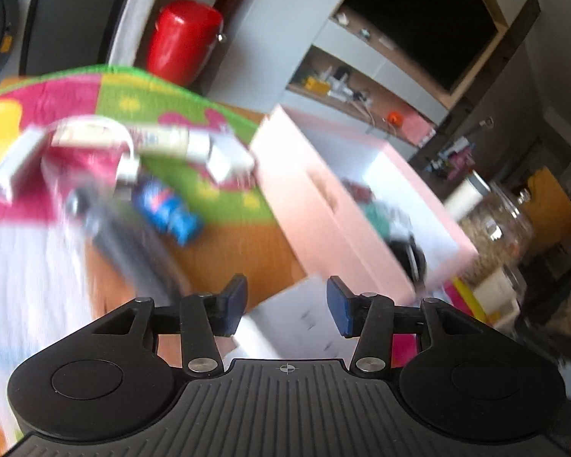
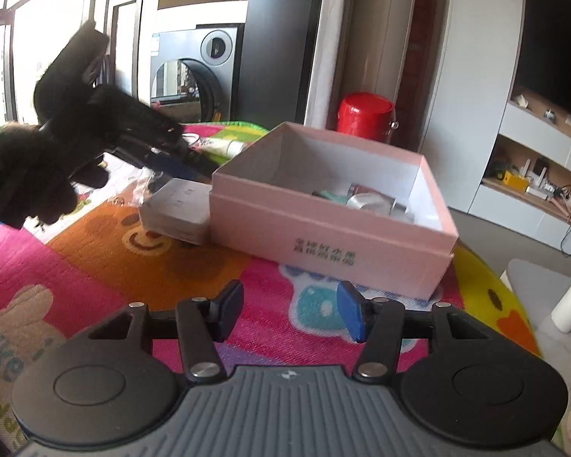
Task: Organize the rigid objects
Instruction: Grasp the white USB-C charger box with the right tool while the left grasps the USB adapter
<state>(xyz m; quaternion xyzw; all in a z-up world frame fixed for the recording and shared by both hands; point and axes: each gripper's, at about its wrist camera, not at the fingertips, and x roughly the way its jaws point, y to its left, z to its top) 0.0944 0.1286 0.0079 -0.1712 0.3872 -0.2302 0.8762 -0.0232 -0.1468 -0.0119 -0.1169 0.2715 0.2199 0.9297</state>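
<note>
My left gripper (image 1: 285, 306) is open with nothing between its blue pads; it hangs over a flat white box (image 1: 297, 323) beside the open pink box (image 1: 316, 205). The view is blurred. A blue can (image 1: 167, 209), a dark object (image 1: 114, 236) and white tubes and plugs (image 1: 163, 141) lie on the colourful mat. My right gripper (image 2: 289, 312) is open and empty above the mat, in front of the pink box (image 2: 323, 228), which holds several small items (image 2: 361, 198). The white box (image 2: 175, 209) touches its left side. A black-gloved hand holds the left gripper (image 2: 186, 156) above that white box.
A red canister (image 2: 365, 114) stands behind the pink box, with a washing machine (image 2: 198, 68) further back. A glass jar (image 1: 495, 221) stands to the right of the pink box. The colourful mat (image 2: 95, 266) covers the surface; its edge is at the right (image 2: 514, 304).
</note>
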